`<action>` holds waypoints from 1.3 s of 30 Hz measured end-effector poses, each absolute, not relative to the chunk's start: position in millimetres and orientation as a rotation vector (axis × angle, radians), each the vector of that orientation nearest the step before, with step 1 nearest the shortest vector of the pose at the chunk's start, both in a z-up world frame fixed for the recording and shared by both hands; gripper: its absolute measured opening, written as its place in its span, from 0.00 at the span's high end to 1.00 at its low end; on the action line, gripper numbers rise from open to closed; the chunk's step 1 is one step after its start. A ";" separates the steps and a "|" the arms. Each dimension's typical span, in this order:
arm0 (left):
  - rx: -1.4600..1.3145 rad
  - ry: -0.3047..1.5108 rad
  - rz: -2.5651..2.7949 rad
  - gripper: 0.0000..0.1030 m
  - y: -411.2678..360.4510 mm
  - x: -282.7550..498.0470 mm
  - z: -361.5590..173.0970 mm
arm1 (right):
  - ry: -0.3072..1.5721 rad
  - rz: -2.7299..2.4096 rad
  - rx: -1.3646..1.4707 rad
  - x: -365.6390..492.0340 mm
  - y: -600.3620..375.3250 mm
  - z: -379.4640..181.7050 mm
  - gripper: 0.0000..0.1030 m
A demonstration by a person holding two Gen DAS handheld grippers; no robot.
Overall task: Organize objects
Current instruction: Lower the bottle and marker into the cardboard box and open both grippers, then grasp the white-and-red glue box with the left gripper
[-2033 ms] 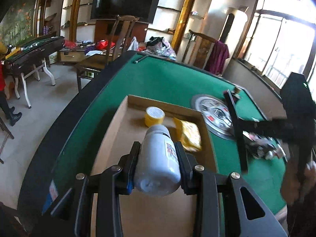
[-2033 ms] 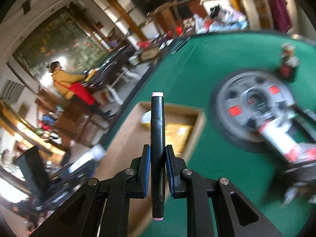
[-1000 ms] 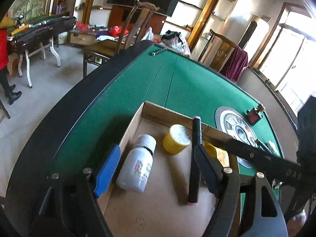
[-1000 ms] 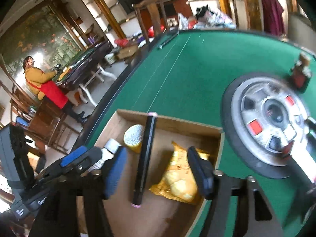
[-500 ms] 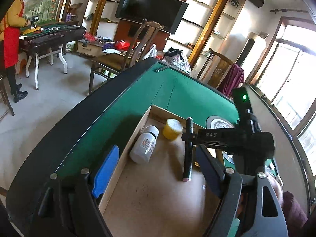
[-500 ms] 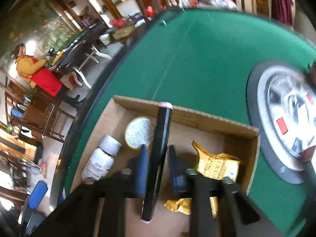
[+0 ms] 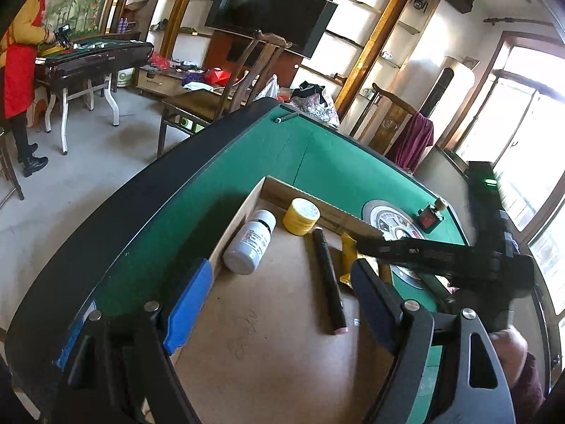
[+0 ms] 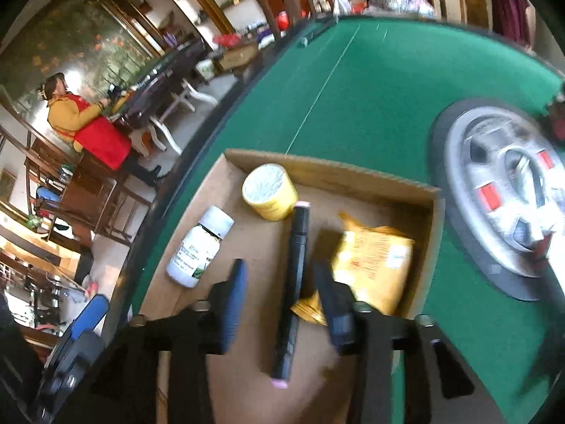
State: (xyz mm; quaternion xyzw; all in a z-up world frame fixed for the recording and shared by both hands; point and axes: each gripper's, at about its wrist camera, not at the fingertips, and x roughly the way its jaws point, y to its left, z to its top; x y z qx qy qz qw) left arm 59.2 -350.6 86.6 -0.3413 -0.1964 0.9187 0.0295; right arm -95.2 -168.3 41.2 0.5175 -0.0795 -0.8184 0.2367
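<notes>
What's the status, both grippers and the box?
Left gripper open, empty. Right gripper open over black marker. Marker, white bottle, yellow tub, yellow packet in cardboard box. No obstruction.

Bottle (image 7: 251,243), jar (image 7: 301,211), marker (image 7: 328,275), packet (image 8: 370,261) in box (image 7: 268,335)

Right tool (image 7: 367,243) is covering most of the yellow packet (image 7: 346,252) in the left view; the white bottle (image 8: 197,251) label's too small to read, and the tabletop (image 8: 388,88) dial (image 8: 508,190) is motion-blurred, cut off at the frame edge
</notes>
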 end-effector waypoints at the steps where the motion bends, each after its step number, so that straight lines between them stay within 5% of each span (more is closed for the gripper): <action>1: -1.050 -0.604 2.835 0.21 -348.5 60.7 86.7 | -0.196 -2.274 1.394 -89.8 -162.4 48.2 0.42; 7: -1.024 -0.596 2.834 0.21 -323.5 66.6 91.7 | 0.117 -2.629 1.168 -42.6 -105.9 109.1 0.14; 10: -0.996 -0.555 2.850 0.19 -303.1 65.3 95.1 | 0.207 -2.860 0.786 -2.3 -65.3 134.2 0.00; 12: -0.990 -0.543 2.859 0.18 -290.9 59.7 96.1 | 0.113 -2.915 0.644 15.6 -33.7 132.1 0.00; 18: -0.982 -0.415 2.949 0.17 -253.4 30.5 88.3 | -0.202 -3.022 0.928 -5.3 63.8 104.8 0.00; 30: -1.286 -0.435 2.856 0.17 -226.3 6.8 44.4 | -0.405 -3.153 0.986 -0.9 186.8 71.5 0.00; 34: -1.178 -0.452 2.853 0.16 -215.5 15.7 77.0 | -0.482 -3.148 0.961 5.5 203.8 74.7 0.00; 39: -1.111 -0.251 2.700 0.07 -149.0 3.1 102.6 | -0.530 -3.152 0.960 5.4 218.9 71.0 0.00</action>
